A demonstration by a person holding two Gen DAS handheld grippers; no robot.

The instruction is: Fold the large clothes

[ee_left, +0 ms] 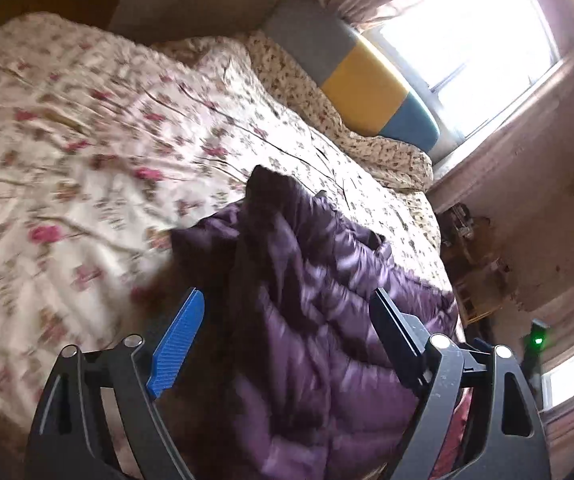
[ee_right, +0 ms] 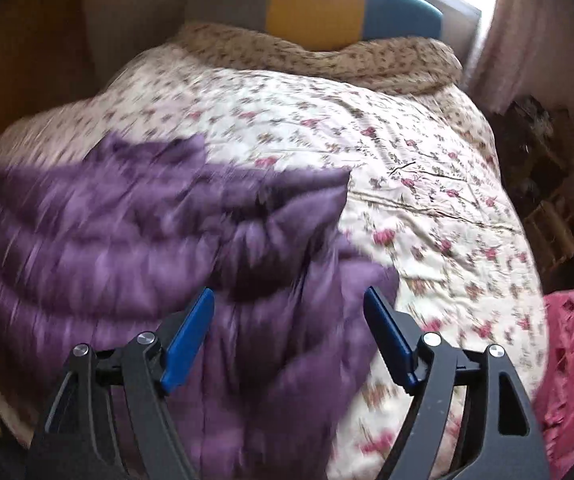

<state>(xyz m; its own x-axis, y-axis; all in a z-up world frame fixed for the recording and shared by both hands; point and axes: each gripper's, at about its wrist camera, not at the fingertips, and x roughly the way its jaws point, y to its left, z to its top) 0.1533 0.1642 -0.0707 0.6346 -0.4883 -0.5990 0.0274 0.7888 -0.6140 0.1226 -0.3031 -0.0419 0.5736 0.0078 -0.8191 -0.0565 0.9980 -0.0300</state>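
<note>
Nearest to me, my left tool (ee_left: 287, 304) hangs tilted down over the bed, its blue pads spread wide with nothing pinched between them. My right tool (ee_right: 289, 300) points down more steeply, and its pads also stand well apart and empty. No earlier view is at hand, so I speak only of how they stand.

Just past both tools lies the purple quilted jacket (ee_right: 135, 240), bunched and blurred. In the left view the purple quilted jacket (ee_left: 307, 320) heaps up between the two pads' lines of sight, one dark fold rising to a point. It rests on the floral bedspread (ee_left: 87, 140), near the bed's close edge. In the right view the floral bedspread (ee_right: 427, 200) shows bare to the right of the jacket.

At the right edge of the right view sits a pink cloth (ee_right: 571, 360), beside the bedspread.

Further off, a crumpled beige floral quilt (ee_right: 327, 56) lies along the head of the bed, against a padded headboard (ee_right: 315, 4) in grey, yellow and blue. Behind that is a bright window (ee_left: 467, 40).
</note>
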